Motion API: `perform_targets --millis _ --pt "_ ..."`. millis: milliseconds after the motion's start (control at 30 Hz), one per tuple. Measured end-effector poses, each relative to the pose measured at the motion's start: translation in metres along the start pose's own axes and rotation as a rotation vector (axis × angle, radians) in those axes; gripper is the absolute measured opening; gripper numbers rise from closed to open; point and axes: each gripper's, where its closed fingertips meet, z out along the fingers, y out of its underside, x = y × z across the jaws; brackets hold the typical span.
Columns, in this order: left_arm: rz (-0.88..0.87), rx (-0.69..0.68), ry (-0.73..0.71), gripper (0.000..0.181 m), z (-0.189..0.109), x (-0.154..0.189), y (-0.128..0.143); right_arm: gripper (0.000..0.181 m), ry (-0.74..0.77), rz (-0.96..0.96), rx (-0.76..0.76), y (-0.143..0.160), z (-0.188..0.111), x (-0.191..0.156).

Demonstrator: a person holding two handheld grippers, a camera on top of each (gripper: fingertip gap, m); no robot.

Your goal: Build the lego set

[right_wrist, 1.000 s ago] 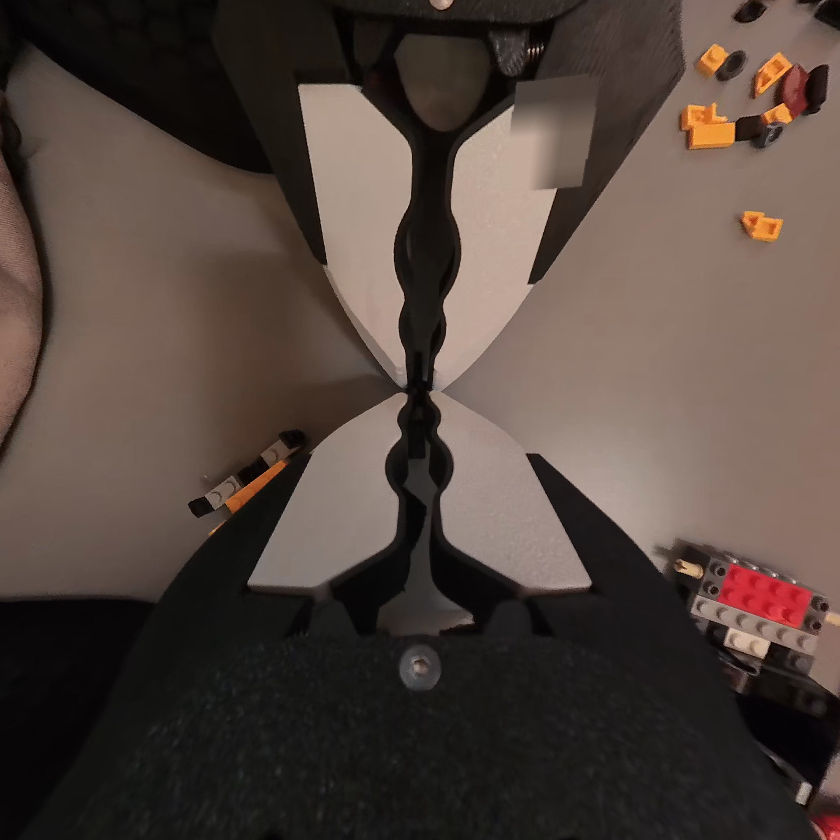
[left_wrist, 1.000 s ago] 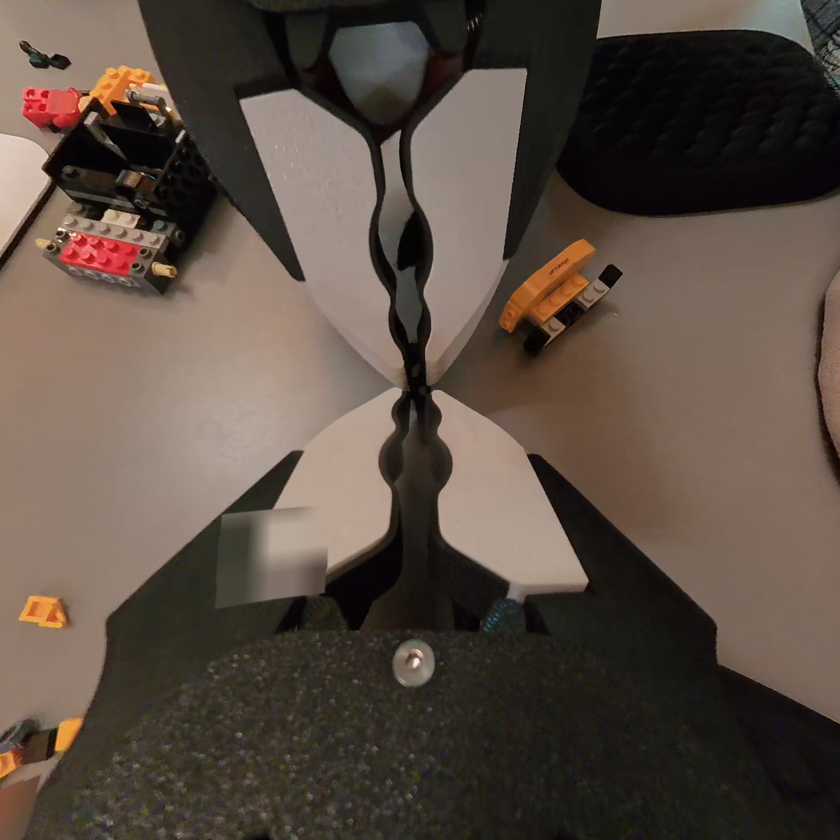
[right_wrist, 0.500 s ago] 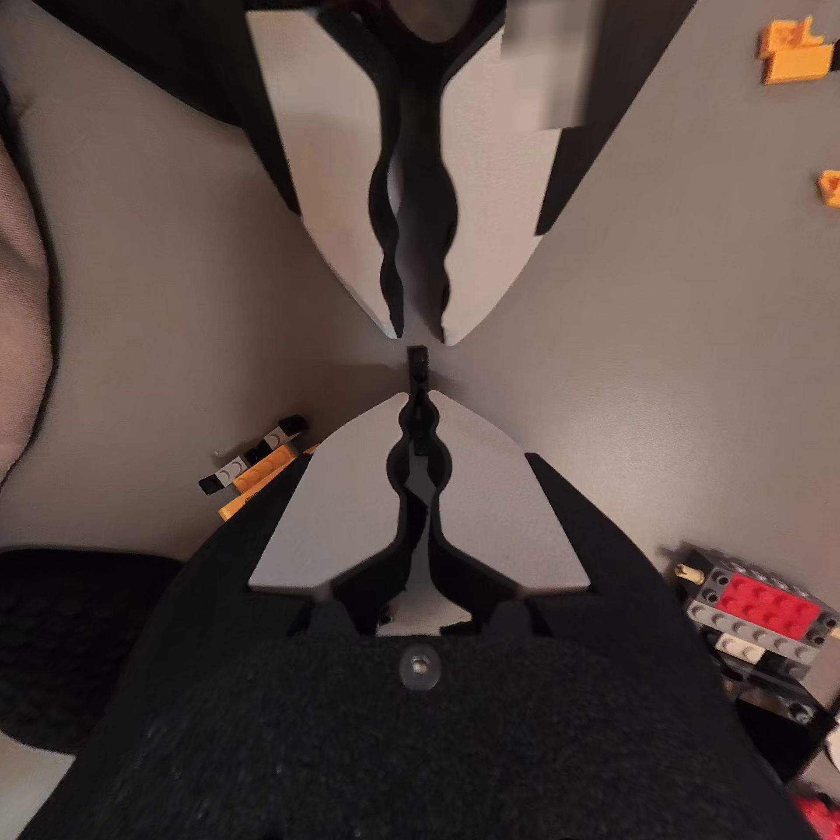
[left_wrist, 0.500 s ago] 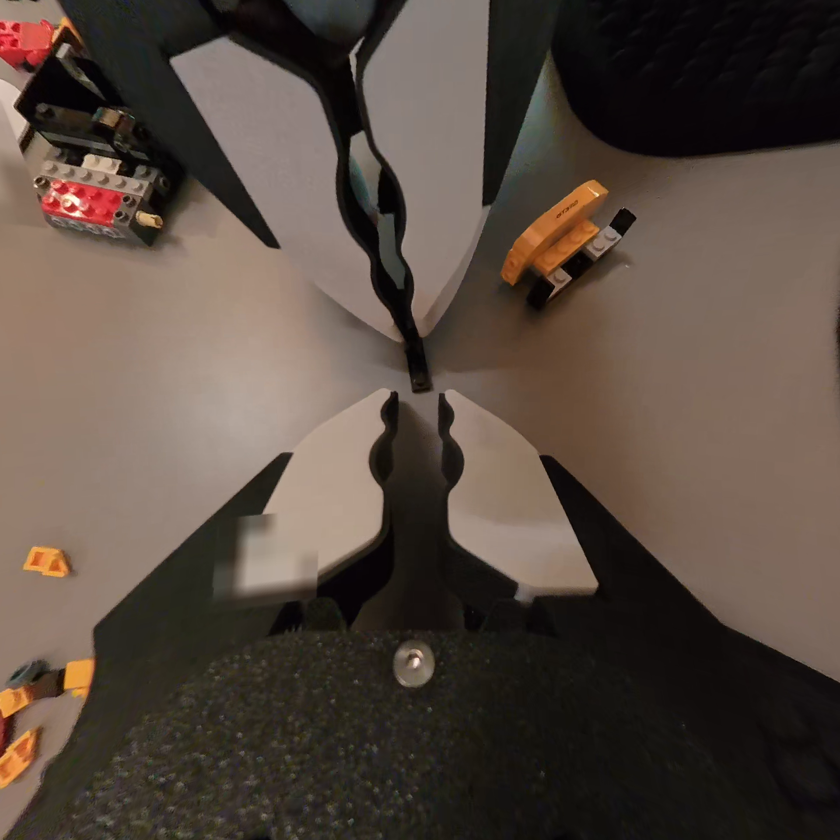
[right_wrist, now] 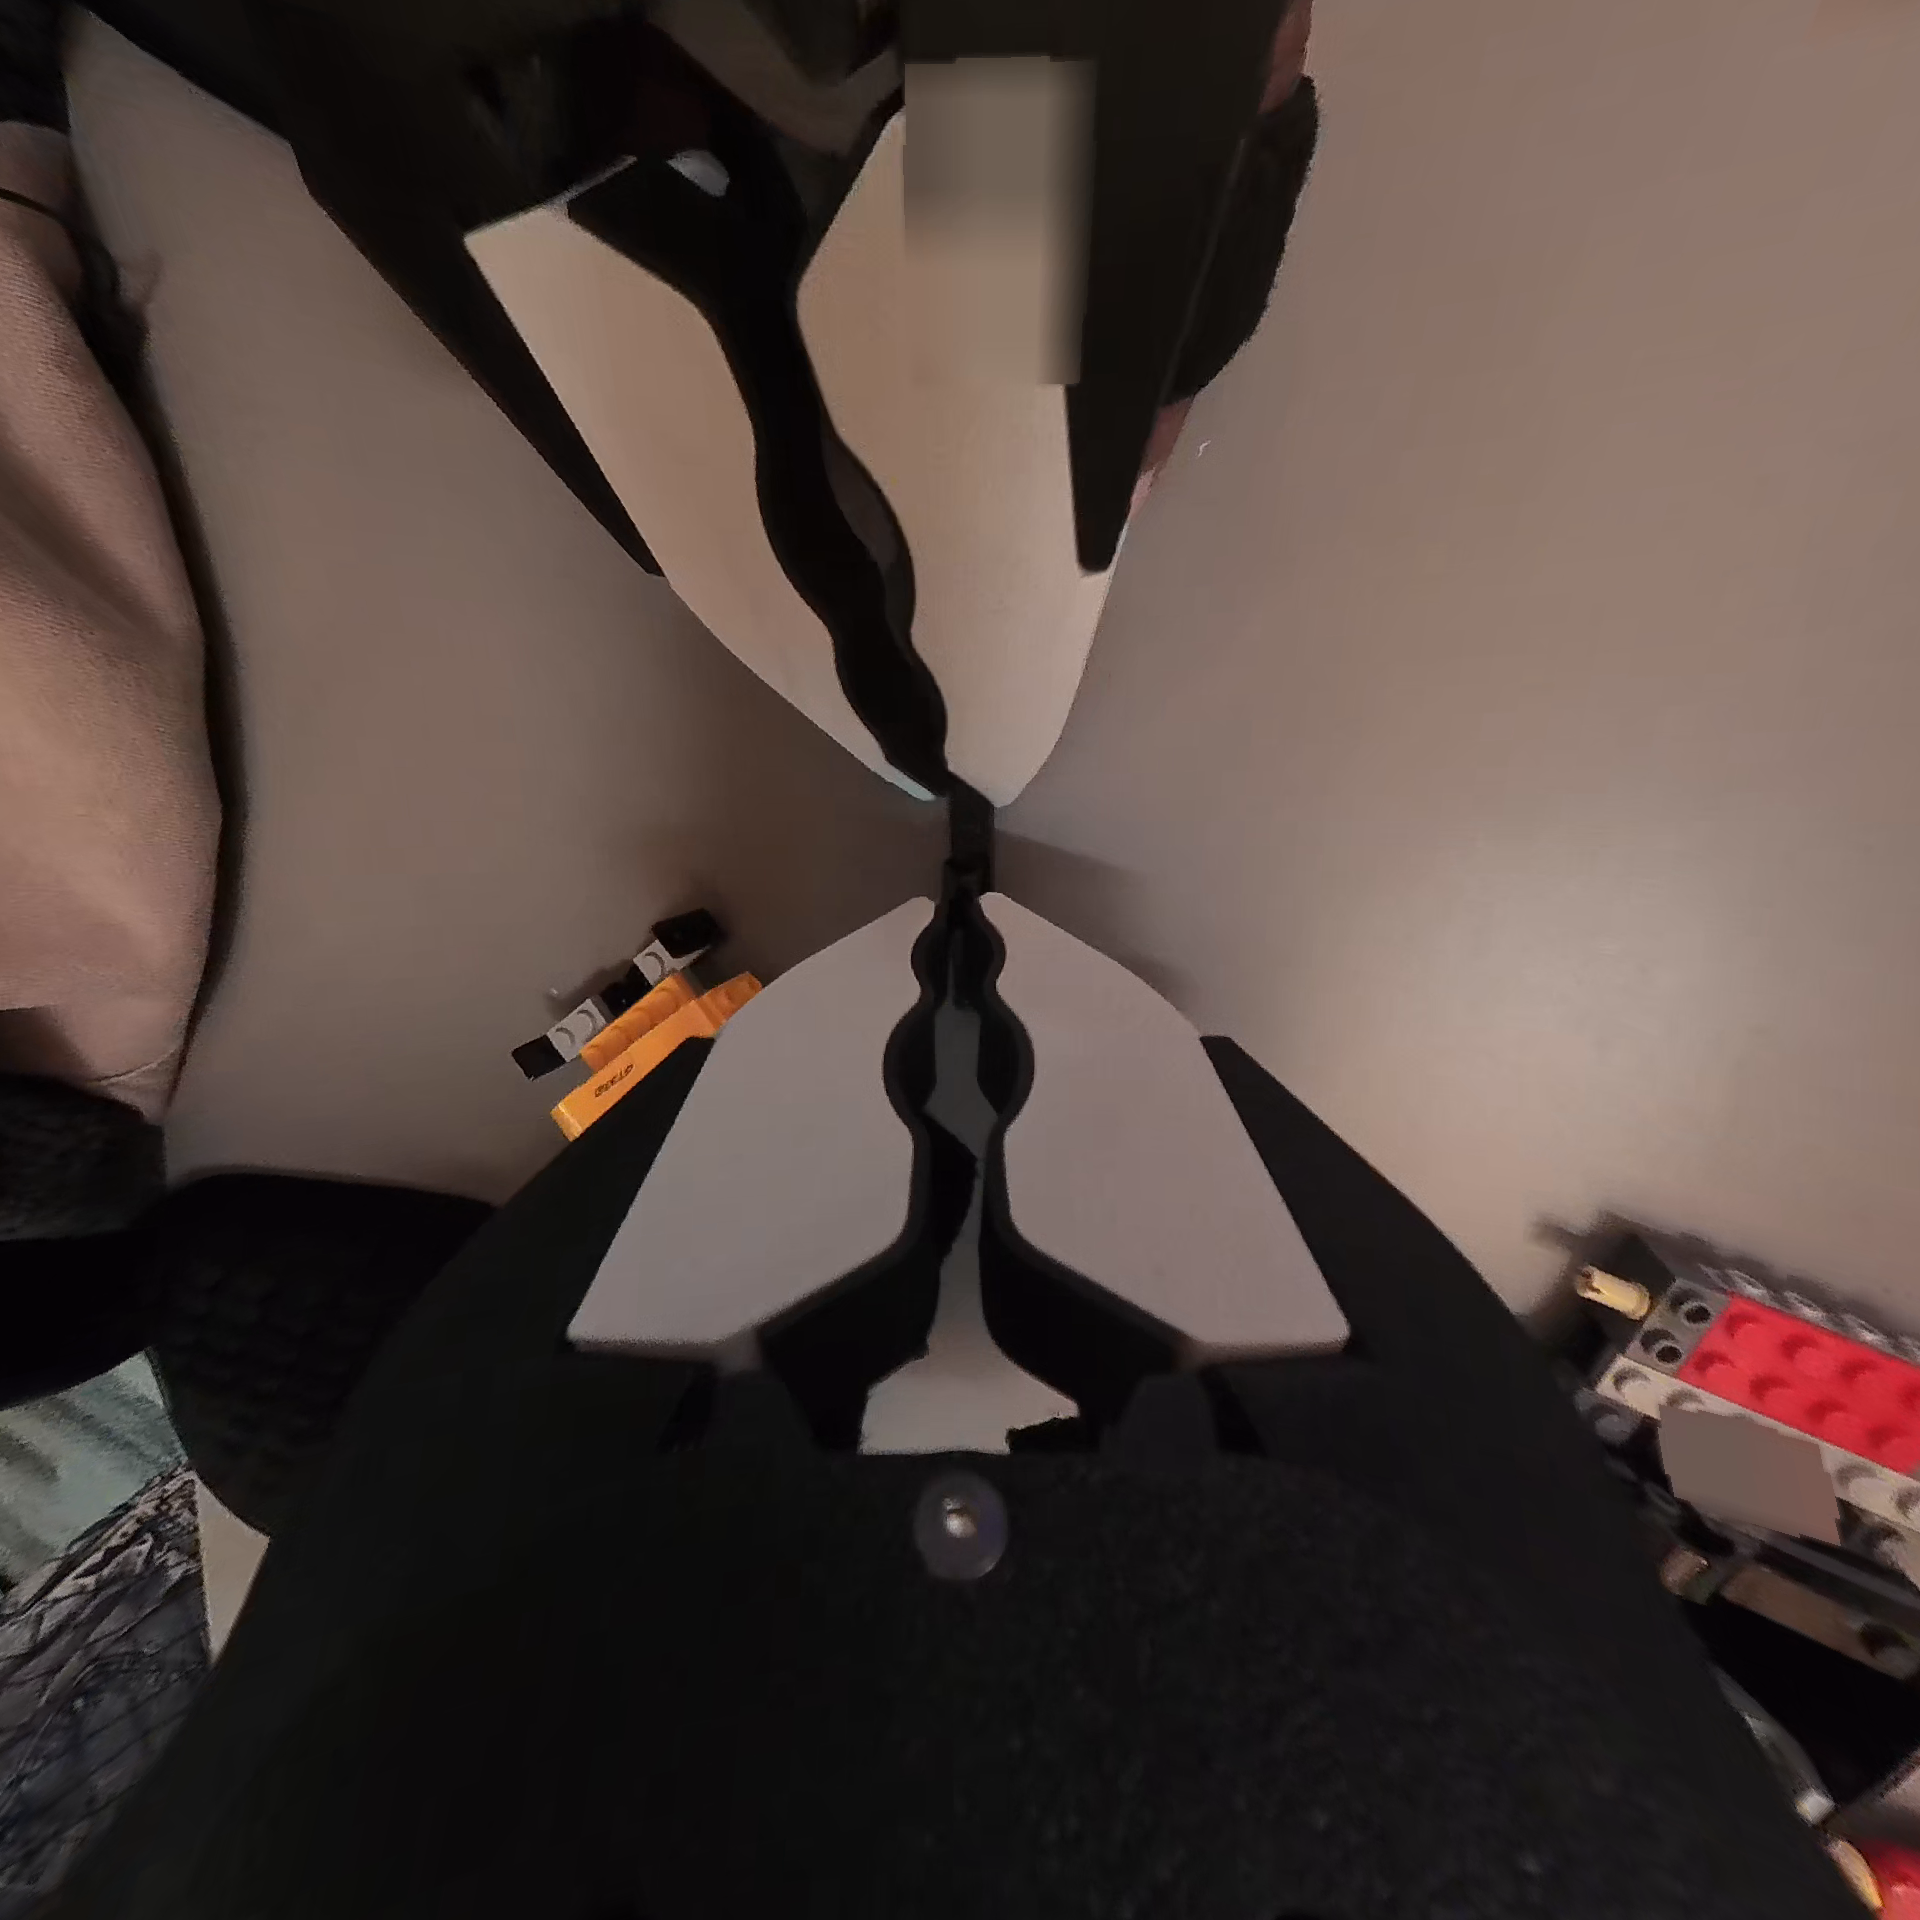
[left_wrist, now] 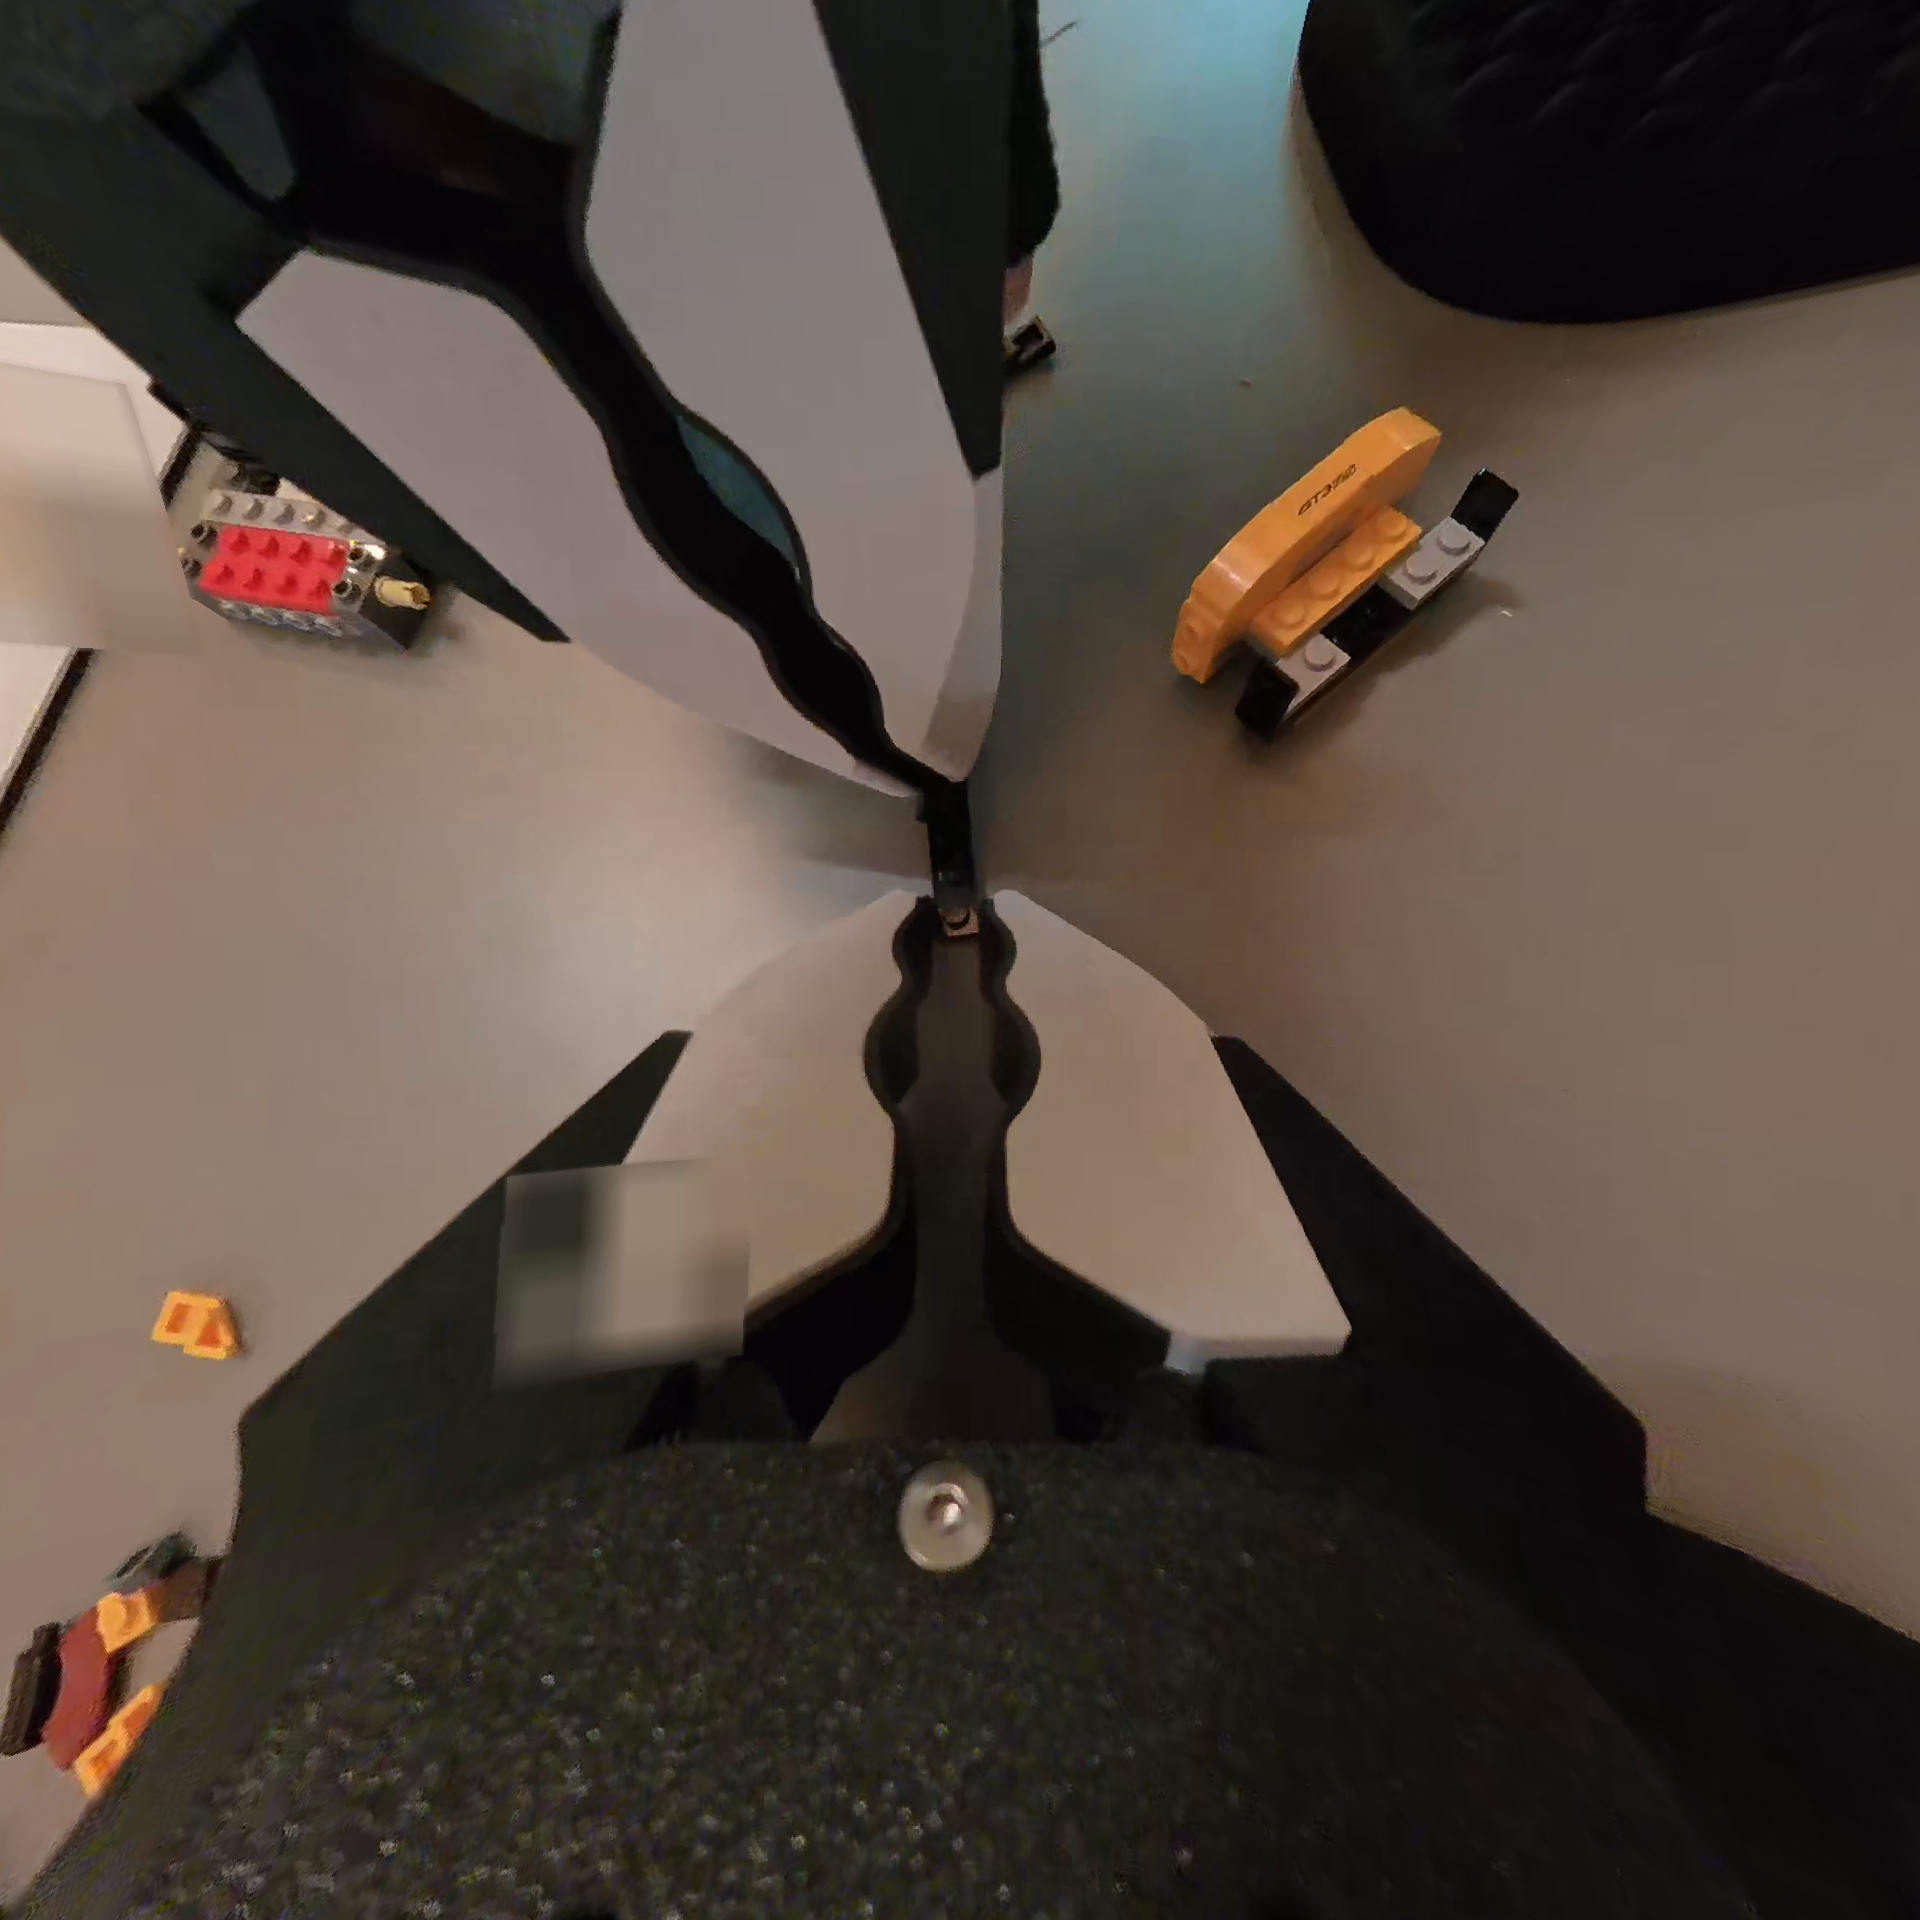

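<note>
Both claws meet tip to tip over the middle of the grey table (left_wrist: pixel 416 935), and between them sits one small black lego piece (left_wrist: pixel 948 847): the left gripper (left_wrist: pixel 951 914) is pinched onto its near end, and the right gripper (right_wrist: pixel 961 899), coming from the far side, is clenched on the other end. Two tight grips on so slim a part look risky. If either hand twists or pulls off-axis, the piece could snap out of one pair of tips and skitter across the table, or come apart if it is really two joined parts, which I cannot tell. The hold is at the very fingertips, so little slip is needed. The left wrist view shows the orange curved sub-assembly (left_wrist: pixel 1320 561) whole, with its black and grey plates, lying toward the far right of the table; the right wrist view has it half hidden behind its own finger. The left view also shows a loose orange slope piece (left_wrist: pixel 194 1325) and small parts at the near left edge, absent from the right view. Both show the red-topped chassis block (right_wrist: pixel 1787 1371).
</note>
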Motion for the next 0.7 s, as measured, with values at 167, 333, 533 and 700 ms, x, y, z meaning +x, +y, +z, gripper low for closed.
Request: perform_targets --millis 167,333,533,700 --pt "0.001 0.001 0.001 0.008 0.0005 -0.0006 -0.0001 0.002 -0.003 0.008 -0.022 0.0 0.0013 0.0001" --pt "0.006 0.002 0.002 0.008 0.0005 -0.0007 -0.0001 0.002 -0.006 0.025 -0.046 0.0028 0.0039 0.0012" --pt "0.017 0.003 0.003 0.008 0.0006 0.0 -0.0002 0.002 -0.007 0.022 -0.074 0.0015 0.006 0.0006" --pt "0.025 0.004 0.004 0.008 0.0007 0.0006 -0.0005 0.002 0.003 0.009 -0.116 0.0019 0.0056 0.0016"
